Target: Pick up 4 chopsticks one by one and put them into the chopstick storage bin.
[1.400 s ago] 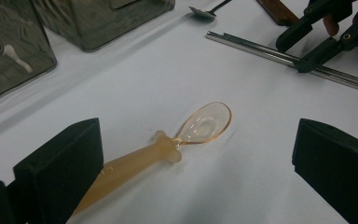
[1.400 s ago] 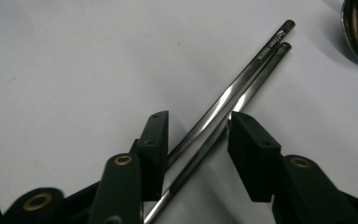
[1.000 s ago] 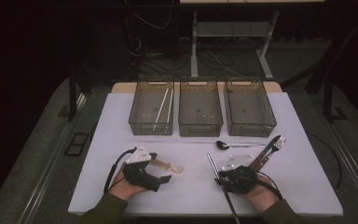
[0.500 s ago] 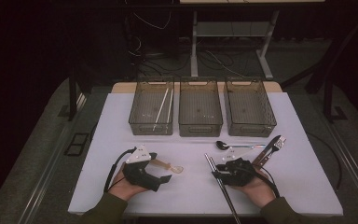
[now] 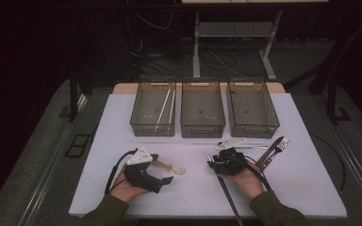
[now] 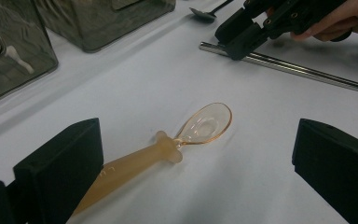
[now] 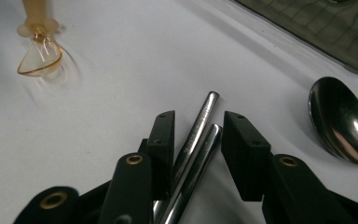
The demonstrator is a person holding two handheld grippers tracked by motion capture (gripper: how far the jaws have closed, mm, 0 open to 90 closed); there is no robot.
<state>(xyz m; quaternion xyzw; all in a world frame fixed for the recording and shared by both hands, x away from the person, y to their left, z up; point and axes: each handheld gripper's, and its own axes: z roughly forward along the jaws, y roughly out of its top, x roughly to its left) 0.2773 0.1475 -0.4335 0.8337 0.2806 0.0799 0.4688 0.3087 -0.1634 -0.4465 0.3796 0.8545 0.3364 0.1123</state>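
Two metal chopsticks (image 5: 226, 193) lie side by side on the white table, tips pointing away from me. My right gripper (image 5: 213, 163) straddles their far ends (image 7: 198, 126): the left jaw touches one stick, and a gap remains at the right jaw, so it is open. An amber plastic spoon (image 5: 172, 167) lies flat between the wide-open jaws of my left gripper (image 5: 164, 168), bowl pointing away from it (image 6: 205, 123). Neither jaw touches the spoon in the left gripper view.
Three clear grey bins (image 5: 153, 131) (image 5: 202, 130) (image 5: 254, 130) stand in a row at the back; the left one holds white sticks (image 5: 162, 110). A metal spoon (image 7: 340, 121) lies just right of my right gripper. A fork (image 5: 274, 149) lies farther right.
My right gripper has slid left and a little away from me, onto the far ends of the metal chopsticks. The left gripper and amber spoon have stayed put.
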